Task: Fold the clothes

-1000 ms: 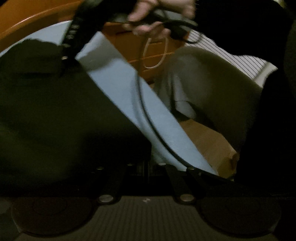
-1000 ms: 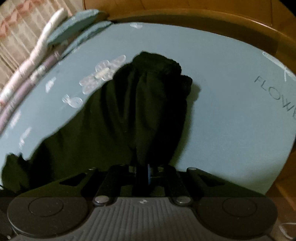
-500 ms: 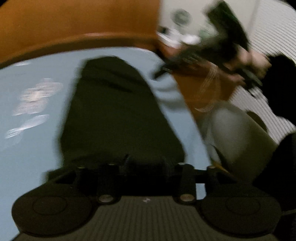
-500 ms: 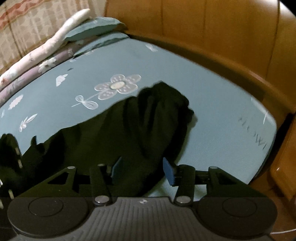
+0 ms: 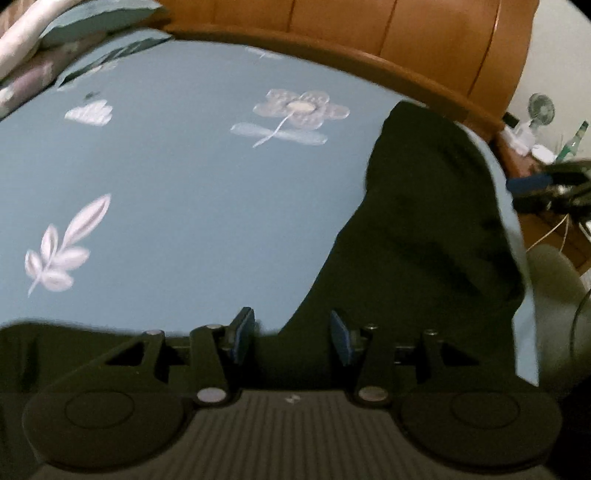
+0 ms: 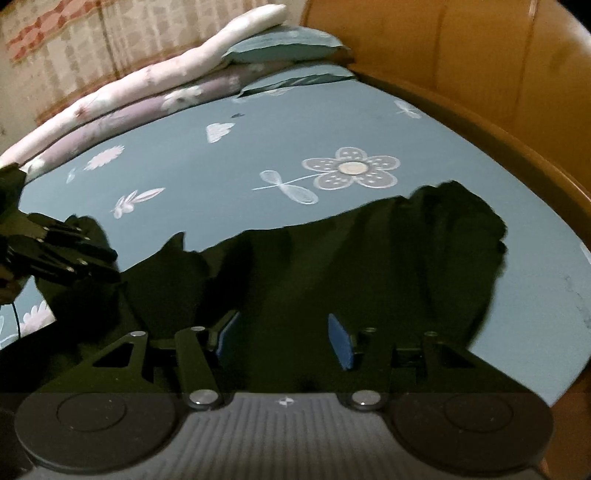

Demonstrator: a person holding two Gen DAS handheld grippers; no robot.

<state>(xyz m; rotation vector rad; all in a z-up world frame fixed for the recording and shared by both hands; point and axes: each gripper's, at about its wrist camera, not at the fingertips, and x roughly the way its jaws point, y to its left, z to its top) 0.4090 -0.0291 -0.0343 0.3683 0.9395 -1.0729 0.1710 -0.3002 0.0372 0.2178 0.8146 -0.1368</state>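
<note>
A black garment (image 5: 424, 229) lies spread on the blue flowered bed sheet (image 5: 184, 203), reaching toward the bed's right edge. My left gripper (image 5: 291, 338) hovers over its near end, open, blue pads apart and gripping nothing. In the right wrist view the same black garment (image 6: 332, 266) stretches across the sheet (image 6: 258, 155). My right gripper (image 6: 282, 339) is above it, its jaws opening with only cloth lying beneath, not pinched. The right gripper (image 5: 521, 192) shows at the far right of the left view, and the left gripper (image 6: 103, 262) at the far left of the right view.
A wooden bed frame (image 5: 369, 33) curves round the far side. Pillows and rolled bedding (image 6: 147, 85) are stacked at the back left. A small fan and a bottle (image 5: 535, 129) stand beyond the bed on the right. A person's grey-trousered leg (image 5: 554, 295) is beside the mattress edge.
Both grippers were shut on the black cloth, then opened and let it go. Both have drawn back from it; the left view has swung from the person to the bed.
</note>
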